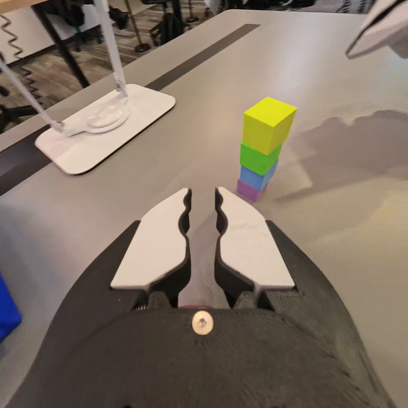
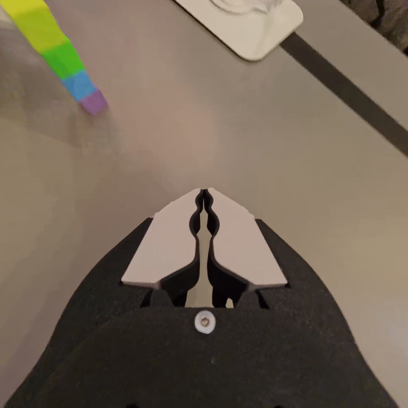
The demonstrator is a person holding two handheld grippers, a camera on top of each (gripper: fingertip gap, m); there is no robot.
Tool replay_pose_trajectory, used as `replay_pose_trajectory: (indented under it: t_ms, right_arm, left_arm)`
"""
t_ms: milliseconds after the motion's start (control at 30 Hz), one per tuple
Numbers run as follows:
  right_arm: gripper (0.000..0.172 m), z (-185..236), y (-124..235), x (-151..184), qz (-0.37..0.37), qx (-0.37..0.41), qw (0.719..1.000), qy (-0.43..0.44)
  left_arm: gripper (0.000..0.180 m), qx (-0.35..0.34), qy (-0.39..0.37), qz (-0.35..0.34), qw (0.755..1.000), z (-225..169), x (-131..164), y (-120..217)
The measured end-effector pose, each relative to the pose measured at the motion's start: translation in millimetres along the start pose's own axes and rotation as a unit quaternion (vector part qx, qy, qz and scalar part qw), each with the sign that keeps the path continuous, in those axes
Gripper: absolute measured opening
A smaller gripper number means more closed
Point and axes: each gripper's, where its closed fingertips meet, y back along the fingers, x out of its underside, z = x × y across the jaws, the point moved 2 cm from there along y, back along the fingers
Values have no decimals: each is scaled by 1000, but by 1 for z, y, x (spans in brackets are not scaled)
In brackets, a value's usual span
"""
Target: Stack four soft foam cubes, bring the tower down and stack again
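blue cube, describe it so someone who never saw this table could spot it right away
On the grey table, right of the white flat stand base, stands a single tower of four foam cubes. The blue cube is second from the bottom, resting on the purple cube with the green cube on it and the yellow cube on top. It is the only blue block in the tower.

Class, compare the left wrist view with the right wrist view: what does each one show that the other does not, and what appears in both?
Only the left wrist view: the left tongs, parted with nothing between them, a blue object at the left edge, and chairs and floor beyond the table.

Only the right wrist view: the right tongs, tips together, holding nothing.

Both: the grey table, its dark strip, the white stand base, and the tower: purple cube, blue cube, green cube, yellow cube.
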Motion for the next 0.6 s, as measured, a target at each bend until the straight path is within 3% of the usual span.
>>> replay_pose_trajectory:
  t_ms: [133,233,600]
  right_arm:
    - [1,-21,-22,40,-20,25,999,-40]
    - [0,-35,-32,61,-4,67,997,-34]
    - [0,-52,-27,62,-14,147,989,24]
  left_arm:
    - [2,-83,4,16,996,10,8,11]
    - [0,-124,11,27,992,16,13,17]
    - [0,-203,61,62,975,35,31,36]
